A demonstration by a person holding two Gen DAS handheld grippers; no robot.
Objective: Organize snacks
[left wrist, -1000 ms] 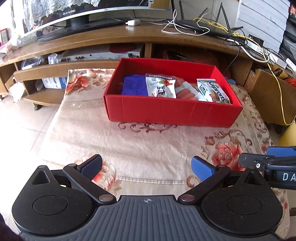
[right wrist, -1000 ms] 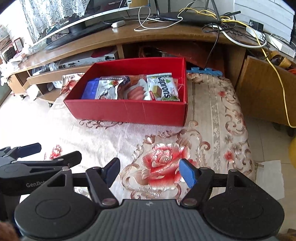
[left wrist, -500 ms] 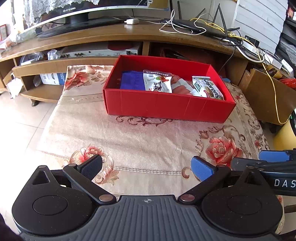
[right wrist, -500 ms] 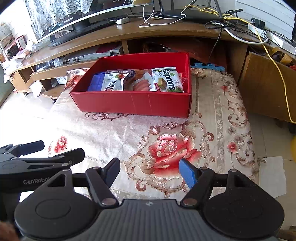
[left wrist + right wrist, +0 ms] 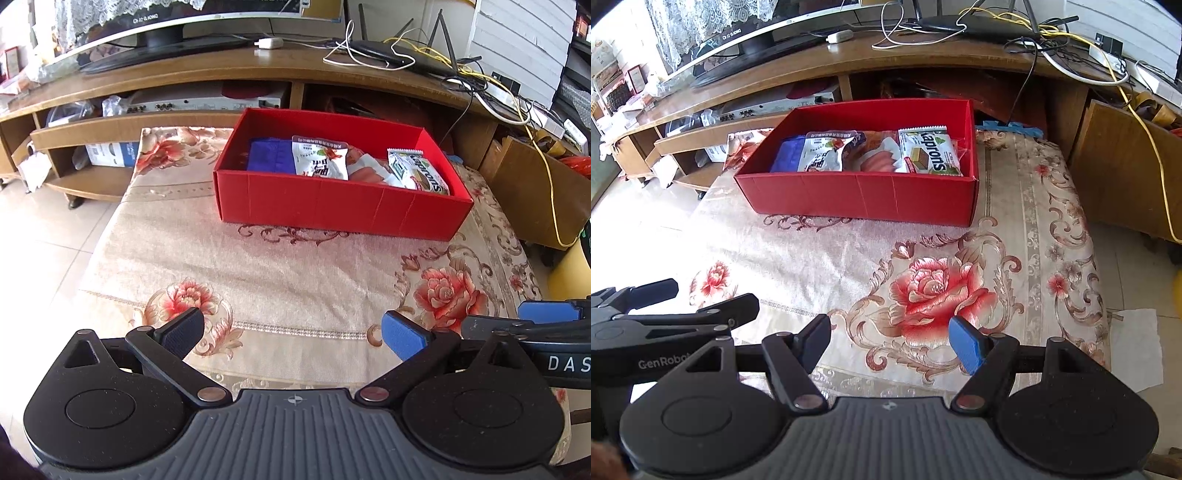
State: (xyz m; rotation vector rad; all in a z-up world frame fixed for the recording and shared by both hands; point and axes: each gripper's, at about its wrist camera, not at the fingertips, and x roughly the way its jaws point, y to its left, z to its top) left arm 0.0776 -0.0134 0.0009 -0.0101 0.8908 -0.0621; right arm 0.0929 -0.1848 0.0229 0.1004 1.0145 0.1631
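Snacks all look to be sitting inside the red box (image 5: 343, 206) already, so I'd say this job is pretty much wrapped up. Nothing loose shows anywhere on the floral cloth of the tabletop (image 5: 258, 266) in either view, just bare fabric between the box and the tongs. If anything's left, it's maybe tidying how the packs lie, but that's a guess.

Inside the box, going left to right: a blue pack (image 5: 271, 159) at the left end, then a white pouch with red print (image 5: 319, 158) leaning partly over it, then a clear pack of sausages (image 5: 881, 157), and a white-and-green Kaprons wafer pack (image 5: 929, 150) toward the right end. They're laid flat-ish in a row and overlap a bit, all below the rim as far as I can tell. The far right corner of the box looks like it has a little spare room. The packs are soft crinkly wrappers, so they'd probably slide around easily if the box got nudged.

The box itself sits at the far side of the tabletop, just in front of a wooden TV stand (image 5: 221, 74) with cables all over it.

Both tongs are well apart from the box, hovering over the near edge of the cloth. The left tongs (image 5: 291, 332) are spread wide with nothing between them. The right tongs (image 5: 890, 341) are also wide open and empty, over the big red rose pattern.
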